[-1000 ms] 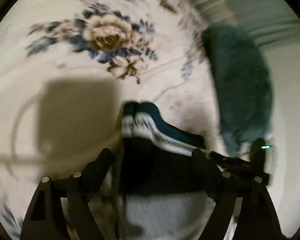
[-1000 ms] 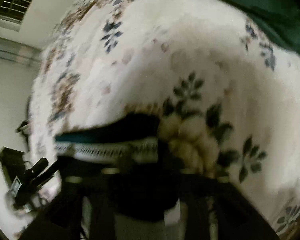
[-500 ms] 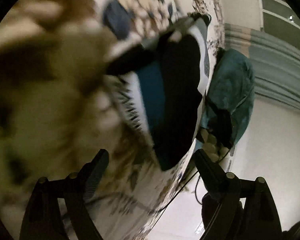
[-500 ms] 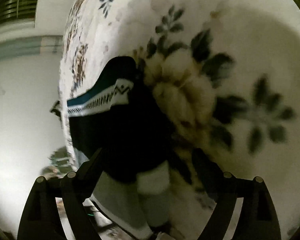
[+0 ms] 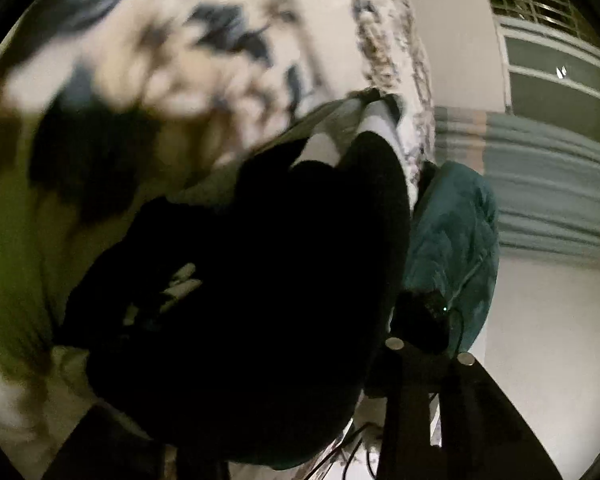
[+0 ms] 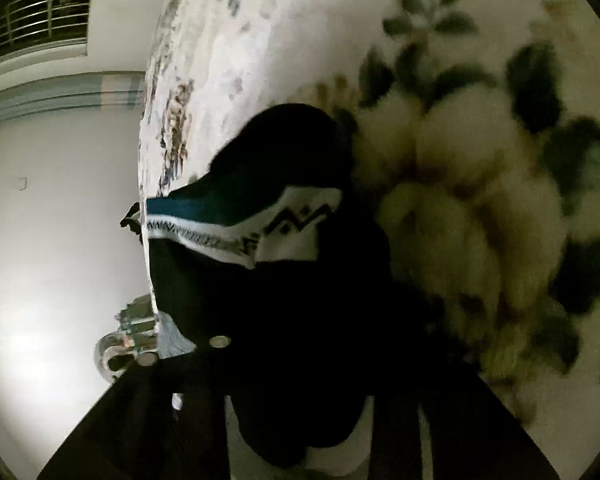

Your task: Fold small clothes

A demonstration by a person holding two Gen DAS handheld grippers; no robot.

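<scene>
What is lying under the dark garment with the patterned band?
The dark garment lies on a floral blanket, visible around it. The part of the blanket directly beneath is covered, so anything there cannot be seen.

Dark garment (image 6: 284, 304) is blocking the bed (image 6: 440, 60) edge; open floral cover is lying free beyond (right view); teal bundle (image 5: 456, 240) is crowding the bedside.

A home bedroom, seen in dim light. A bed with a cream floral blanket (image 6: 284, 40) fills most of both views. Plain white walls (image 6: 52, 220) stand behind it, with a barred window (image 6: 40, 12) at the upper left of the right wrist view and pleated grey-blue curtains (image 5: 548, 184) at the right of the left wrist view.
</scene>
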